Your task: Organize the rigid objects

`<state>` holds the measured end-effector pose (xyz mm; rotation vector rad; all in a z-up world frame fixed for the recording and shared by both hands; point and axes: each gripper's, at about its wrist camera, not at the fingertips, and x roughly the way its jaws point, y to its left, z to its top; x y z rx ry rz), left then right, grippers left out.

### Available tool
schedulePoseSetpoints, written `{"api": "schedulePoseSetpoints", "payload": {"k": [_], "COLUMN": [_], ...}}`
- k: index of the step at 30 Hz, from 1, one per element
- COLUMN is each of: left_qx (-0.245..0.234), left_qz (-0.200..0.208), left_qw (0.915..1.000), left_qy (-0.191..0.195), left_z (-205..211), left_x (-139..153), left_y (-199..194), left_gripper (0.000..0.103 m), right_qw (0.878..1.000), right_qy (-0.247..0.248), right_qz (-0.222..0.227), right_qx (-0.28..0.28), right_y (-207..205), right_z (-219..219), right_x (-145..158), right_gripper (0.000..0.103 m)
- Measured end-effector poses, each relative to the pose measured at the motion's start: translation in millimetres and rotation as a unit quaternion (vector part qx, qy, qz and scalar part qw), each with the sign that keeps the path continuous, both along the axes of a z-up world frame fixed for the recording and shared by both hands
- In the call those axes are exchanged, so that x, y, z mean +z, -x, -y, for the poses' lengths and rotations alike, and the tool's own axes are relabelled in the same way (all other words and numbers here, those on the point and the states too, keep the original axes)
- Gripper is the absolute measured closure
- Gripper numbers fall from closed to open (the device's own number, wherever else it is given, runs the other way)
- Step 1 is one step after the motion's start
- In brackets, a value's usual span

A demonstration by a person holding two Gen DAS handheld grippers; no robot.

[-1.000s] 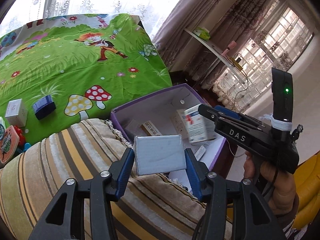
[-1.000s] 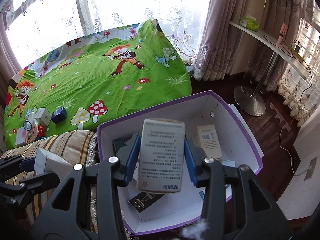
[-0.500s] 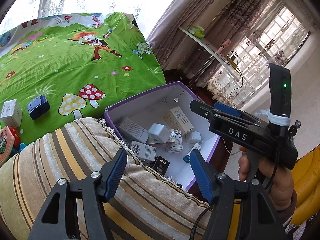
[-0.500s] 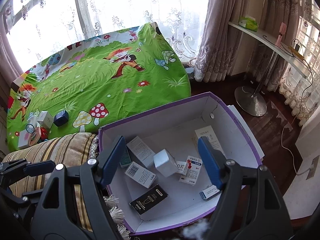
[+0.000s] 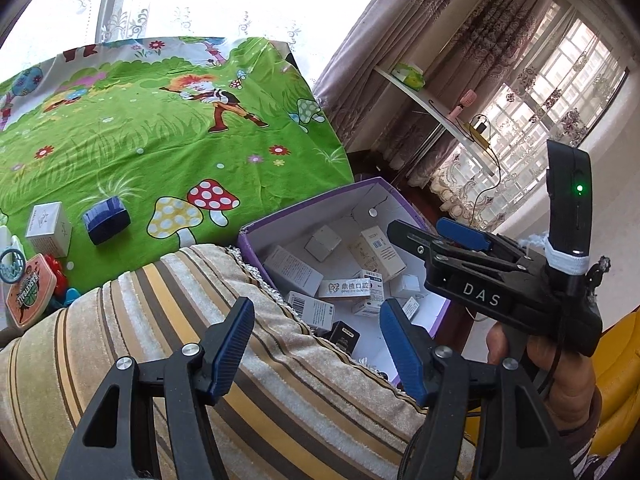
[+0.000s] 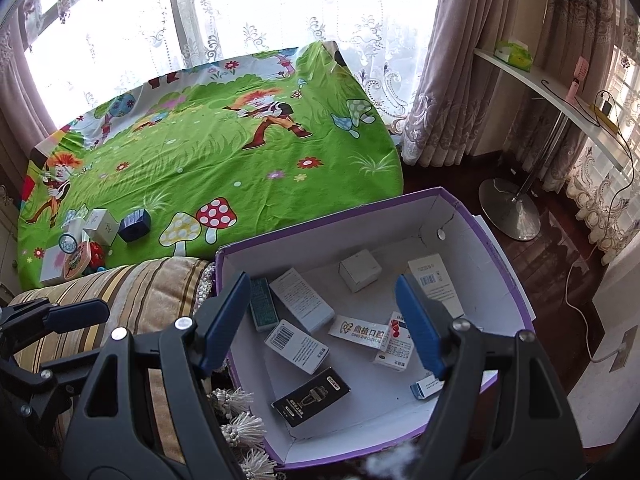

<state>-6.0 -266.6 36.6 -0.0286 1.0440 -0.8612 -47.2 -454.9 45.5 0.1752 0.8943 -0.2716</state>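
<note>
A purple cardboard box with a white inside holds several small cartons. Among them are a white cube box, a long dental carton and a black carton. My left gripper is open over the striped cushion, at the box's near-left edge, with nothing between its blue pads. My right gripper is open above the box, also with nothing between its pads. In the left wrist view a hand holds the right gripper over the box's right side.
A green cartoon cloth covers the table behind the box. At its left lie a white cube box, a dark blue box and an orange tin. A shelf and a round metal stand base are at the right.
Both grippers opened. The grey-white box left the left jaws and the printed carton left the right jaws, and both now lie among the cartons in the purple box.
</note>
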Motion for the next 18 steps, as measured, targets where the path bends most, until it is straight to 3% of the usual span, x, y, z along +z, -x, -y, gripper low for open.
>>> {"api": "schedulePoseSetpoints", "payload": {"k": [5,18], "left_qx": [0.016,0.048], "left_qz": [0.017,0.008], "left_qw": [0.9996,0.9987], "left_qy": [-0.014,-0.013], "left_z": [-7,-27], "left_x": [2,-1], "left_y": [-2,-14], "left_gripper": [0.037,0.037], "right_qw": [1.000,0.998], "right_qy": [0.006,0.005], "right_qz": [-0.002,-0.014], "right_qx": [0.019,0.056], "right_y": [-3,-16], "right_z": [-11,-40], "right_x": [-1,-2], "right_gripper": [0.025,0.025]}}
